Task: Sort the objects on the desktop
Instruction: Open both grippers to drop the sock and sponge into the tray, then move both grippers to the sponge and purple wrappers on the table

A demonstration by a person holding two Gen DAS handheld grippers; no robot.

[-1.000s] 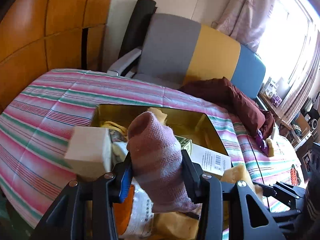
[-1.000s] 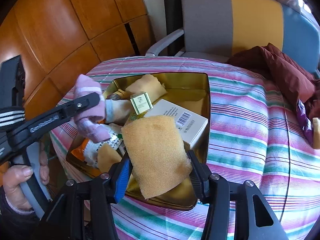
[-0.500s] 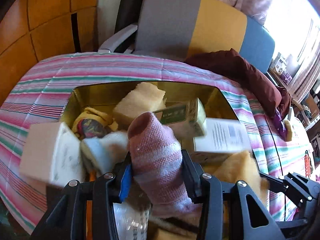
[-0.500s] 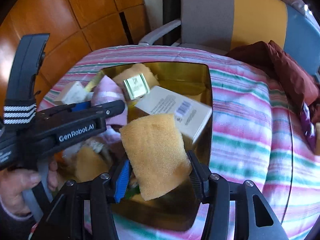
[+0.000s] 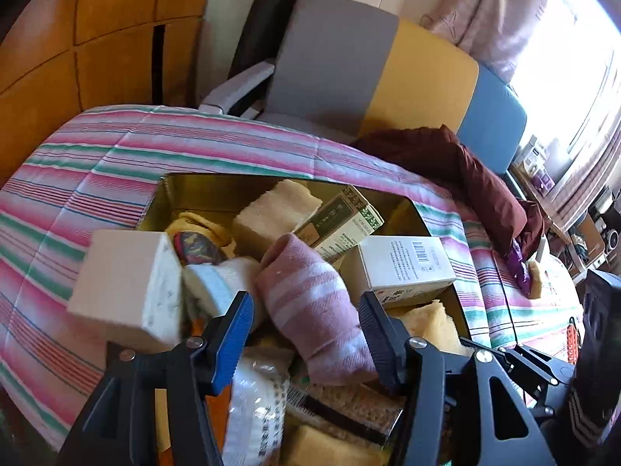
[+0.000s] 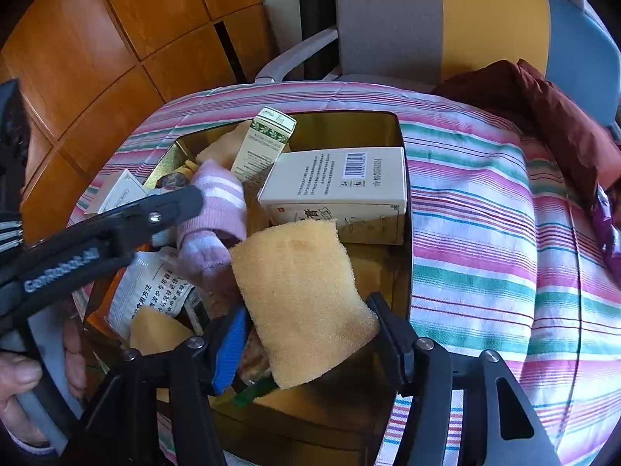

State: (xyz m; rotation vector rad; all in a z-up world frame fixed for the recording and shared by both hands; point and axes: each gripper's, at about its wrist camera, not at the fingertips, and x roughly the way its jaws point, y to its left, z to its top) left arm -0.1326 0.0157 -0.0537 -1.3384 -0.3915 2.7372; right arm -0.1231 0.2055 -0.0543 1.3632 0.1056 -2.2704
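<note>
A gold metal box [image 5: 217,194] [image 6: 399,139] on the striped cloth holds several items. My left gripper [image 5: 304,310] has opened; the pink striped sock [image 5: 314,310] lies between its spread fingers on the pile, also seen in the right wrist view [image 6: 213,213]. My right gripper [image 6: 310,326] is shut on a yellow sponge [image 6: 302,299], held over the box's near right part. A white barcode box [image 5: 403,268] [image 6: 337,190] and a green-patterned carton [image 5: 341,221] [image 6: 264,143] lie inside.
A white tissue block [image 5: 124,279] sits at the box's left edge. A pale towel [image 5: 275,213], plastic packets [image 6: 151,291] and other sponges fill the box. A maroon jacket [image 5: 465,178] lies on the striped cloth [image 6: 485,233]. A chair [image 5: 349,70] stands behind.
My left gripper has spread its fingers and let the pink sock rest on the pile. Both grippers have moved lower and closer over the box. The sponge stays gripped.
</note>
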